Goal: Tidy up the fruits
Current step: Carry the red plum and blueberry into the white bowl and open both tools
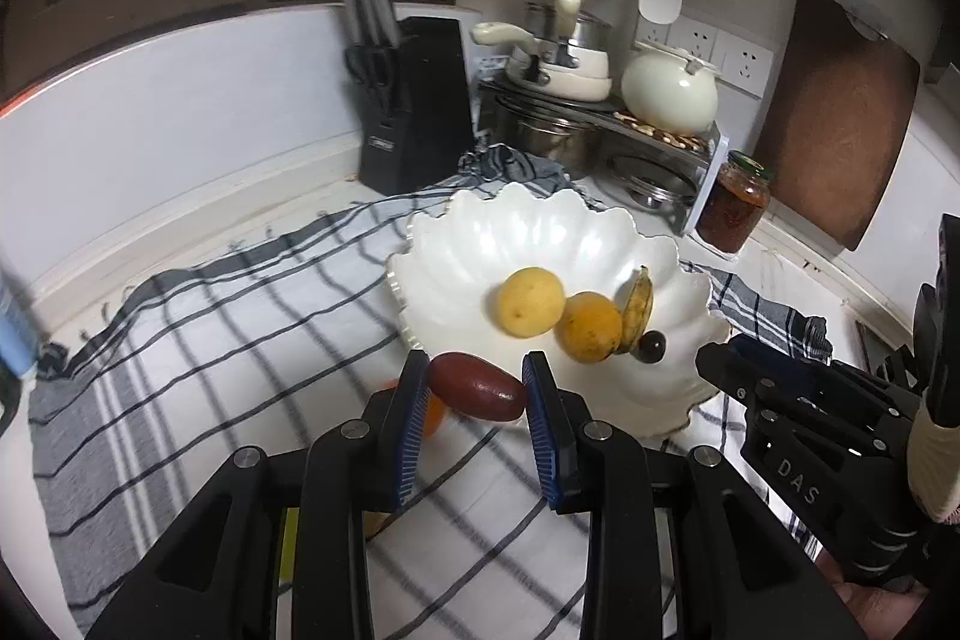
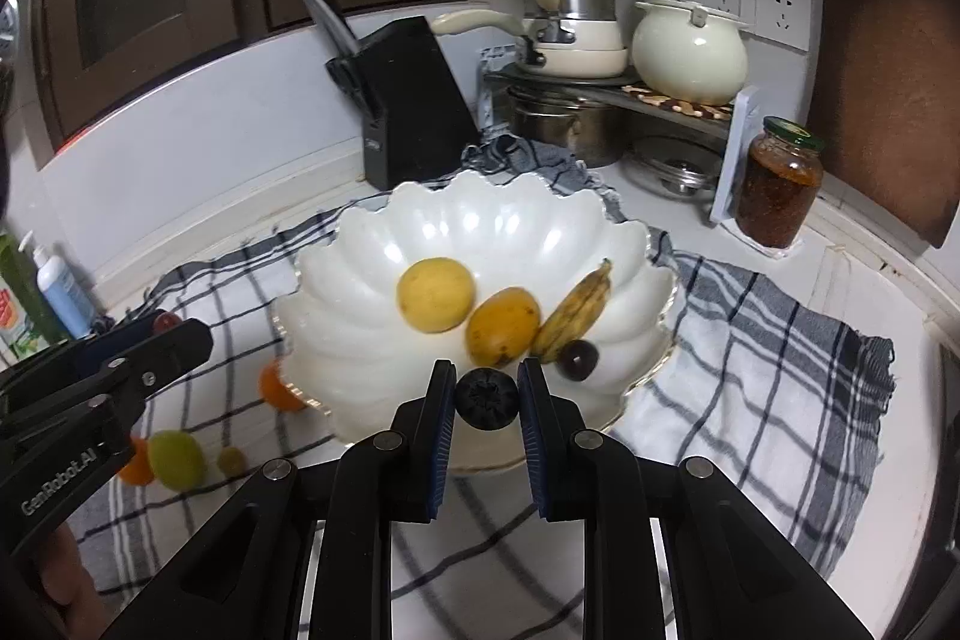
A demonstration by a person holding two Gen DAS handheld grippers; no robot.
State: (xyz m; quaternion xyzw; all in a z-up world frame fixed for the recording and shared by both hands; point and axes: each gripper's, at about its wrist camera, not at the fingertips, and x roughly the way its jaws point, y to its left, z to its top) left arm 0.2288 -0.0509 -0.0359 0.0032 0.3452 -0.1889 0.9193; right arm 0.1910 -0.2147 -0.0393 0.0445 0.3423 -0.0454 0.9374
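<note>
Jaws of left gripper (image 1: 474, 388) closed on a glossy dark-red oval fruit (image 1: 477, 388); smooth skin, long axis crosswise between the blue pads, tilted down to the right; held at the near rim of the white scalloped bowl (image 1: 540, 232) on the grey-checked cloth (image 1: 210, 340).

Right wrist view: right gripper (image 2: 486, 397) jaws clamped on a round blue-black berry (image 2: 486, 397), crown end facing the camera; just above the bowl's near edge; two yellow round fruits (image 2: 436, 294), a spotted small banana (image 2: 576, 310) lying inside.

Bowl (image 2: 360, 340) on cloth (image 2: 750, 370); knife block (image 2: 414, 106) behind; jar (image 2: 778, 184) right.
</note>
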